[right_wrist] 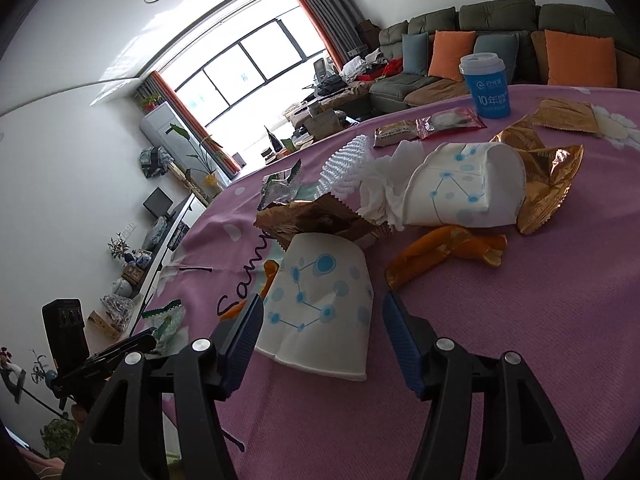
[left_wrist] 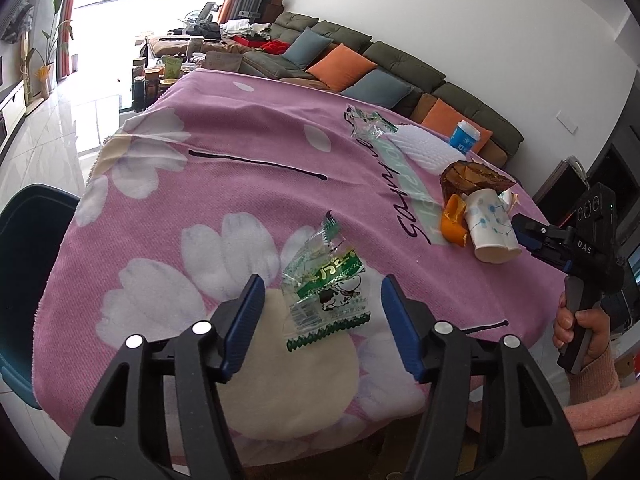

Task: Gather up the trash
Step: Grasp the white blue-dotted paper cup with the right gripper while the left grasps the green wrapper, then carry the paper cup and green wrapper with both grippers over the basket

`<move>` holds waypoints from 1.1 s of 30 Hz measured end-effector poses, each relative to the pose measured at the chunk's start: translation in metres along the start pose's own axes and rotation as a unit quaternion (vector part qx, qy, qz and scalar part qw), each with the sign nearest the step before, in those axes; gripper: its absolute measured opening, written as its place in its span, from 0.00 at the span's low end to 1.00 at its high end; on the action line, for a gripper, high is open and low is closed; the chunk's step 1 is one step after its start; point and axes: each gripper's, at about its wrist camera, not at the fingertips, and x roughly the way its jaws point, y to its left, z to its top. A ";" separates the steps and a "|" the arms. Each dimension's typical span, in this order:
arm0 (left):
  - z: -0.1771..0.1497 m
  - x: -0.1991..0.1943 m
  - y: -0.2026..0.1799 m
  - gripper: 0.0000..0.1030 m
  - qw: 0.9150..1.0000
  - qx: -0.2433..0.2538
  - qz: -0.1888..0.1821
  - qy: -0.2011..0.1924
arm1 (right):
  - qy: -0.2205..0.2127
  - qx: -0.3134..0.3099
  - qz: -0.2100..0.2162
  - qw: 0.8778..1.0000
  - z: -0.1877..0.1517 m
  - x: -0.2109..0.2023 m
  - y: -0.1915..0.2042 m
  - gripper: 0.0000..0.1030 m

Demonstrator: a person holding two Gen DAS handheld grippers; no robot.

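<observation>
My left gripper (left_wrist: 322,300) is open, its blue fingers on either side of a clear green-printed snack wrapper (left_wrist: 326,284) lying on the pink flowered tablecloth (left_wrist: 240,208). My right gripper (right_wrist: 320,320) is open around a crushed white paper cup with blue dots (right_wrist: 320,304) lying on its side; the cup also shows in the left wrist view (left_wrist: 490,226). Behind it lie a second crushed cup (right_wrist: 460,188) with tissue, a brown foil wrapper (right_wrist: 320,216), a gold wrapper (right_wrist: 548,188) and an orange wrapper (right_wrist: 440,252).
A blue takeaway cup (right_wrist: 486,86) stands upright at the far side, near red (right_wrist: 448,120) and tan (right_wrist: 564,116) packets. White foam netting (right_wrist: 344,164) and another green wrapper (left_wrist: 370,124) lie mid-table. A teal chair (left_wrist: 28,264) is left of the table; a sofa (left_wrist: 380,64) behind.
</observation>
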 end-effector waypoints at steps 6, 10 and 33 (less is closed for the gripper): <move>-0.003 -0.001 0.002 0.41 1.000 0.002 0.013 0.002 | 0.014 0.015 0.022 1.000 -0.006 0.011 -0.002 0.52; -0.004 -0.002 0.002 0.39 1.000 0.004 0.017 -0.002 | 0.015 0.020 0.026 0.999 -0.007 0.011 -0.002 0.38; -0.002 -0.022 0.001 0.38 1.000 0.010 0.006 -0.029 | 0.002 -0.045 0.069 0.997 -0.004 0.002 0.045 0.31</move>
